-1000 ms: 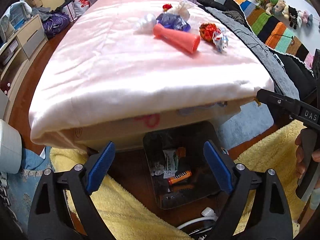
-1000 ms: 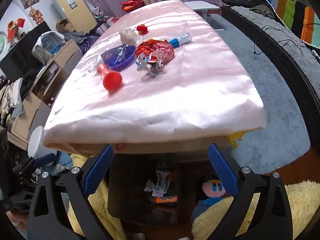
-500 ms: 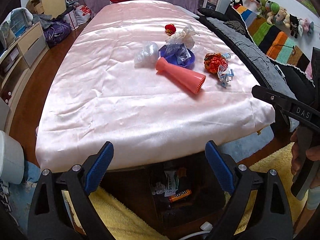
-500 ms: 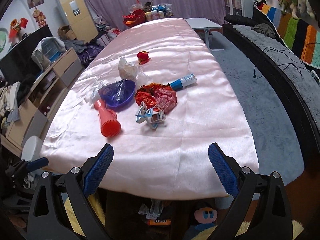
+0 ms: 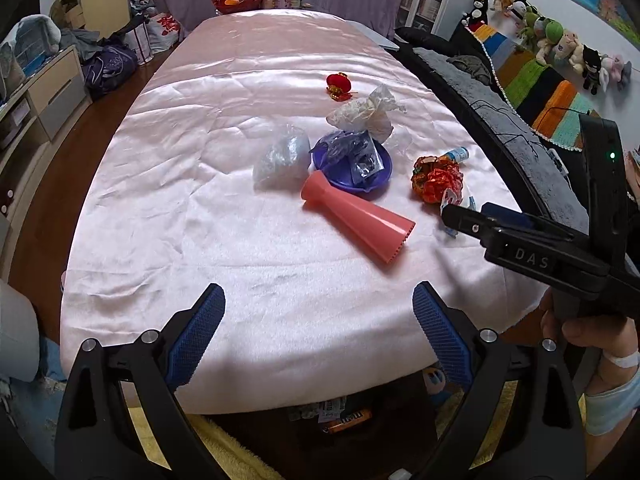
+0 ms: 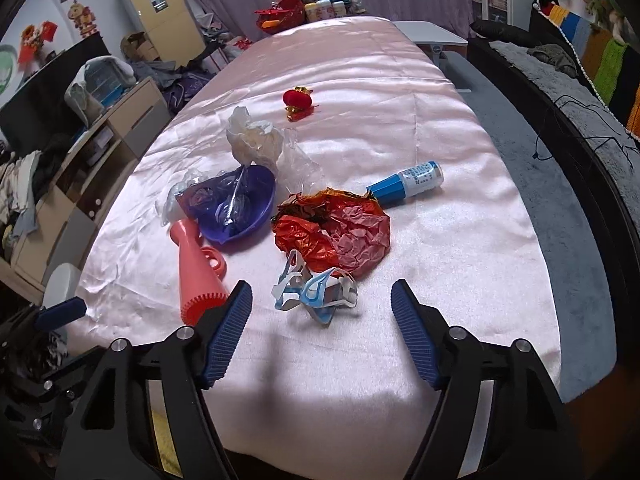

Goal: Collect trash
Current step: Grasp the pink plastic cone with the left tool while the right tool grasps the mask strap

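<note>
Right gripper (image 6: 320,334) narrowing, nothing between pads, left gripper (image 5: 318,334) spread and empty; crumpled blue-white wrapper (image 6: 314,292) lies on pink tablecloth (image 6: 400,128) just ahead, looks light, soft, crushable, pinch its bunched middle.

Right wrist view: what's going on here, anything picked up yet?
Nothing yet. A person holds both grippers over the near end of the pink-covered table. The right gripper is empty, its jaws closing, aimed at the crumpled blue-white wrapper. The left gripper is open and empty, facing the pink cone.
</note>
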Motion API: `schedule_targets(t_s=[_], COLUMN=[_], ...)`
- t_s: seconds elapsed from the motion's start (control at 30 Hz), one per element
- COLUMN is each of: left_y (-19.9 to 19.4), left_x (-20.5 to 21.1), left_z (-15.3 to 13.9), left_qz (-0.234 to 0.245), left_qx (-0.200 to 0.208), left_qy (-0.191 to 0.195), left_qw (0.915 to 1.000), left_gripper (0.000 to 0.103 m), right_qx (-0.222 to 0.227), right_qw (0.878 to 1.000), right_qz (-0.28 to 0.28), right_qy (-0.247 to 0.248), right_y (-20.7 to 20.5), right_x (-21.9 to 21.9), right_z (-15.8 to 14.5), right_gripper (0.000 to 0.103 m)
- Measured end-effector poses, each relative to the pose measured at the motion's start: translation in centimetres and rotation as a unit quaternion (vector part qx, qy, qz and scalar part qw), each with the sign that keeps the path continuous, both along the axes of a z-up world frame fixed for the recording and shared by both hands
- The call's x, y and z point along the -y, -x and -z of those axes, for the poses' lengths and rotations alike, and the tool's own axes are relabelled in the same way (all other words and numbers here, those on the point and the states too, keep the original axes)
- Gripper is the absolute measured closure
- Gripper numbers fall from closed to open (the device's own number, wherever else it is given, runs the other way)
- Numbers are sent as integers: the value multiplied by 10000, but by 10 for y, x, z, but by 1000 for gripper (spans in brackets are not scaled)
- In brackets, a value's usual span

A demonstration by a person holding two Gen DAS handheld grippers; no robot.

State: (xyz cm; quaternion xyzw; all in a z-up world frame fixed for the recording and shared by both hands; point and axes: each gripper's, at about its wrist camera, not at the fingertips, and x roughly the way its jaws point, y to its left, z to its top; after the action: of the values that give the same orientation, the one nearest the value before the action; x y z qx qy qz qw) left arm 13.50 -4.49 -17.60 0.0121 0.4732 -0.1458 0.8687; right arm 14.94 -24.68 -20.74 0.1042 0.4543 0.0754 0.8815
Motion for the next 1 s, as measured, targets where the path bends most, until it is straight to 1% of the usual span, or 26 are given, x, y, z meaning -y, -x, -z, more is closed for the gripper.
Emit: schedule_targets(t_s=[0.07, 0.13, 0.2, 0.27, 0.3, 0.33, 0.5, 0.6, 0.73, 0.8, 0.87, 0.93, 1.0], left_y=[-8, -15, -22, -30, -34, -38, -57, -67, -75, -75, -74, -71, -69], left_x=[4, 8, 13, 18, 20, 23, 38, 46, 55, 55, 53, 51, 50], left_z=[0, 0, 1, 3, 5, 6, 20, 28, 38, 40, 39, 37, 35], left_qz=[-14, -24, -22, -41, -59, -75, -79, -89, -138, -100, -54, 50, 120], left_qx=[4, 5, 1, -12, -27, -49, -142, -223, -280, -291, -294, -328, -375], left_qy=[3, 21, 53, 64, 64, 55, -86, -77, -270, -272, -199, -60, 37], left_qw=[10000, 10000, 10000, 10000, 10000, 9999, 9998, 9997, 9991, 9992, 9994, 9994, 9992], left_gripper=[13, 13, 13, 13, 13, 13, 13, 13, 13, 13, 18, 32, 40], right_qx=[0, 17, 15, 12, 29, 56, 168, 158, 72, 58, 45, 29, 21], right_qw=[10000, 10000, 9999, 9999, 9998, 9998, 9997, 9997, 9997, 9997, 9997, 9997, 9998], right_qz=[-38, -64, -119, -161, -167, -171, -139, -129, -204, -239, -237, -224, -210], right_qy=[7, 53, 74, 53, 53, 56, 111, 149, 106, 69, 29, 8, -26], right_y=[-2, -3, -2, -1, 0, 1, 8, 8, 7, 8, 8, 9, 11], right_x=[0, 1, 2, 5, 6, 7, 15, 20, 20, 20, 20, 20, 21], right_z=[2, 2, 2, 2, 1, -1, -9, -6, 0, 1, 2, 3, 3], right_gripper=[42, 57, 67, 75, 82, 86, 90, 90, 90, 90, 90, 90, 90])
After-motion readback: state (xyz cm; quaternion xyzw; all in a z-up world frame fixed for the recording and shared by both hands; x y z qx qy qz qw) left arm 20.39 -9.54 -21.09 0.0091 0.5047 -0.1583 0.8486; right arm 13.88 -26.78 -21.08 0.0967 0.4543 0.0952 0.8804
